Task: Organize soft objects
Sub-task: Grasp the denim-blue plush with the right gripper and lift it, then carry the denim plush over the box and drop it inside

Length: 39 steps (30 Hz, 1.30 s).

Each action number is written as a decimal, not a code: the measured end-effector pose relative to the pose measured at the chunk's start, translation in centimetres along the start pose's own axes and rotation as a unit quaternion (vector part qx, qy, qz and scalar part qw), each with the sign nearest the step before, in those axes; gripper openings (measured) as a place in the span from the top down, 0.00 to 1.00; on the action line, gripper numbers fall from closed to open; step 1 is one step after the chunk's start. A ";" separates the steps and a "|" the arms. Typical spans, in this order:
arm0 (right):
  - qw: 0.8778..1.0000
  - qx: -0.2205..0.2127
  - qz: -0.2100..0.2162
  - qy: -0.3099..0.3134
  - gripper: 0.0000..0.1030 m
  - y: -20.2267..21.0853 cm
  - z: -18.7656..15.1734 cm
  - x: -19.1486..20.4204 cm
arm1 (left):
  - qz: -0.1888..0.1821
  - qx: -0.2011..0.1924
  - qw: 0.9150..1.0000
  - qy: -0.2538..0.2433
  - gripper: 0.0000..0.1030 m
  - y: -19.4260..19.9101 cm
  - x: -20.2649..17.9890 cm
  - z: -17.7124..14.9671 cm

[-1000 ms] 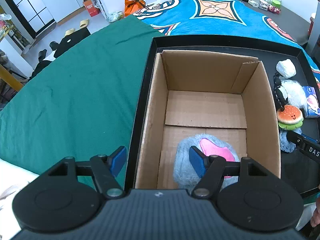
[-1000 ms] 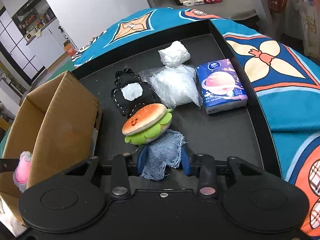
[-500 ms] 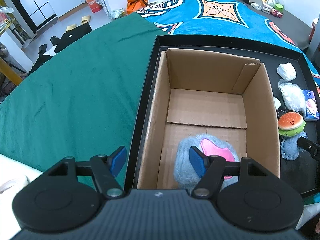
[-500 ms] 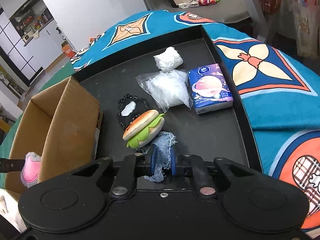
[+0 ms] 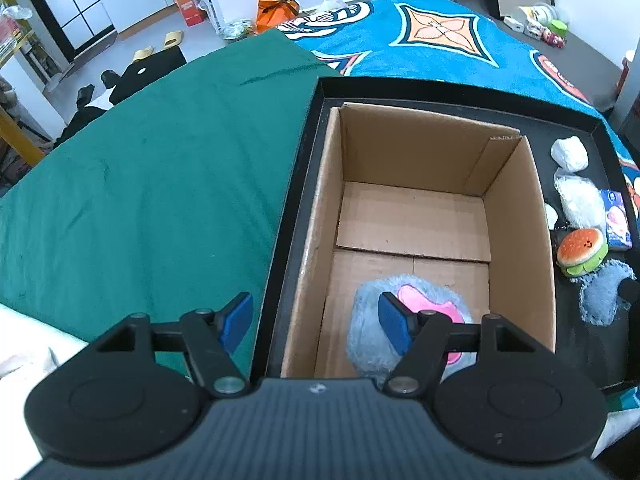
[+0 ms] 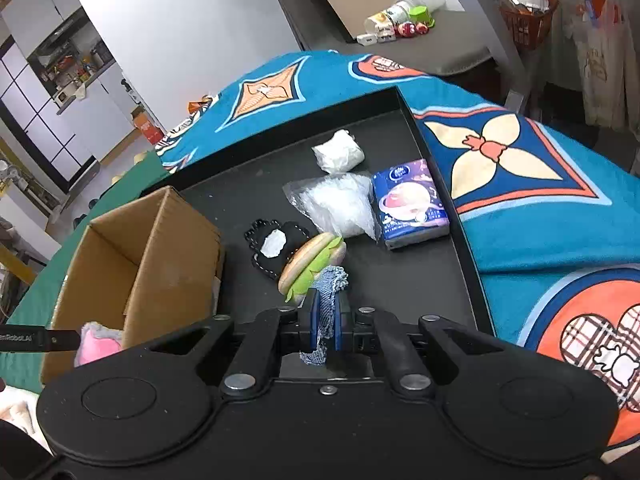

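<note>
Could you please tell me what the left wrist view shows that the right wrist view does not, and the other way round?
Only the left wrist view shows the cardboard box floor, with the blue and pink plush lying at its near end, and the open left gripper above the box's near left wall. Only the right wrist view shows the right gripper shut on the denim scrap, and the whole black pouch. Both show the burger toy, tissue pack, plastic bag and black tray.
</note>
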State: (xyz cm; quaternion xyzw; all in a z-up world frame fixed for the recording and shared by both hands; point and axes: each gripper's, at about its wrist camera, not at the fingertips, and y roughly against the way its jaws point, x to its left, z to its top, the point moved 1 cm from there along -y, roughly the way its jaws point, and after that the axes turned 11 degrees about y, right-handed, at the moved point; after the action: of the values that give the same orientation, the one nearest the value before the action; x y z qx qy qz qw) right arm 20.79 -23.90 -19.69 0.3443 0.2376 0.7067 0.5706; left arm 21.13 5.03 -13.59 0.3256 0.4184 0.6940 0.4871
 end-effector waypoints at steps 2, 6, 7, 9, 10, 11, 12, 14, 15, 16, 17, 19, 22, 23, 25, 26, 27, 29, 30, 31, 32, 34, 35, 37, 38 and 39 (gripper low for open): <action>1.000 -0.003 0.001 0.001 0.93 0.3 0.1 0.1 | -0.002 -0.003 1.000 0.006 0.34 0.2 0.2 0.0; 1.000 -0.001 -0.001 0.003 0.92 0.2 0.2 0.2 | -0.006 -0.006 1.000 0.013 0.34 0.4 0.5 0.1; 1.000 -0.001 0.000 0.007 0.92 0.1 0.1 0.3 | -0.007 -0.007 1.000 0.013 0.34 0.4 0.5 0.1; 1.000 -0.006 -0.001 0.016 0.93 0.0 0.1 0.6 | -0.008 -0.008 1.000 0.013 0.34 0.4 0.6 0.1; 1.000 -0.008 0.001 0.015 0.93 0.1 0.1 0.7 | -0.008 -0.008 1.000 0.014 0.34 0.4 0.6 0.1; 1.000 -0.009 0.003 0.012 0.93 0.2 0.2 0.8 | -0.008 -0.008 1.000 0.017 0.34 0.4 0.7 0.1; 1.000 -0.011 0.005 0.009 0.93 0.3 0.3 0.8 | -0.006 -0.006 1.000 0.020 0.34 0.3 0.8 0.1; 1.000 -0.015 0.007 0.012 0.93 0.7 0.7 1.2 | -0.003 0.000 1.000 0.030 0.34 0.1 1.1 0.3; 1.000 -0.018 0.008 0.015 0.93 0.8 0.9 1.4 | -0.003 0.001 0.999 0.034 0.34 0.0 1.1 0.3; 1.000 -0.020 0.009 0.016 0.93 1.0 1.1 1.6 | -0.002 -0.001 0.999 0.036 0.34 0.1 1.2 0.4; 1.000 -0.022 0.011 0.017 0.93 1.2 1.4 1.8 | 0.002 -0.004 0.999 0.039 0.34 0.1 1.3 0.4; 0.999 -0.026 0.014 0.022 0.93 1.4 1.9 2.2 | 0.008 -0.007 0.999 0.046 0.34 0.1 1.5 0.4; 0.998 -0.040 0.020 0.036 0.93 1.9 2.9 3.3 | 0.005 -0.005 0.998 0.055 0.34 0.1 1.8 0.5; 0.998 -0.045 0.022 0.039 0.93 2.1 3.1 3.7 | 0.004 -0.006 0.998 0.056 0.34 0.1 1.9 0.5; 0.997 -0.055 0.029 0.045 0.93 2.6 3.8 4.4 | 0.005 -0.007 0.998 0.058 0.35 0.1 2.0 0.5; 0.997 -0.060 0.032 0.047 0.93 2.7 4.1 4.8 | 0.004 -0.006 0.998 0.059 0.36 0.1 2.0 0.5; 0.996 -0.066 0.038 0.051 0.93 2.9 4.4 5.2 | 0.002 -0.004 0.998 0.060 0.38 0.1 2.1 0.5; 0.994 -0.077 0.045 0.058 0.93 3.2 4.9 5.9 | -0.002 -0.001 0.998 0.060 0.40 0.0 2.2 0.5; 0.994 -0.081 0.049 0.062 0.93 3.3 5.2 6.3 | -0.001 -0.001 0.998 0.059 0.43 -0.1 2.2 0.4; 0.992 -0.087 0.053 0.068 0.93 3.4 5.4 6.7 | 0.000 -0.002 0.998 0.057 0.47 0.0 2.2 0.4; 0.992 -0.091 0.056 0.074 0.93 3.5 5.5 7.1 | 0.000 -0.001 0.998 0.055 0.48 -0.1 2.1 0.3; 0.990 -0.095 0.063 0.085 0.93 3.6 5.8 7.9 | -0.002 0.003 0.998 0.055 0.58 -0.2 2.1 0.3; 0.989 -0.095 0.066 0.090 0.92 3.6 5.9 8.3 | -0.004 0.008 0.998 0.057 0.61 -0.4 2.2 0.3; 0.988 -0.096 0.068 0.098 0.92 3.6 6.2 9.0 | -0.010 0.016 0.998 0.062 0.71 -0.7 2.3 0.3; 0.988 -0.096 0.071 0.102 0.92 3.5 6.3 9.4 | -0.011 0.017 0.998 0.065 0.72 -0.8 2.4 0.3; 0.987 -0.096 0.074 0.105 0.92 3.5 6.4 9.7 | -0.012 0.018 0.998 0.066 0.74 -0.8 2.4 0.4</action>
State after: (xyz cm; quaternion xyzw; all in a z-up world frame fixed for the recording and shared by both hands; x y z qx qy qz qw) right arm 22.32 -15.71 -10.91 0.2284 0.2007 0.7986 0.5194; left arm 21.02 7.59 -14.07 0.2823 0.4660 0.7004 0.4611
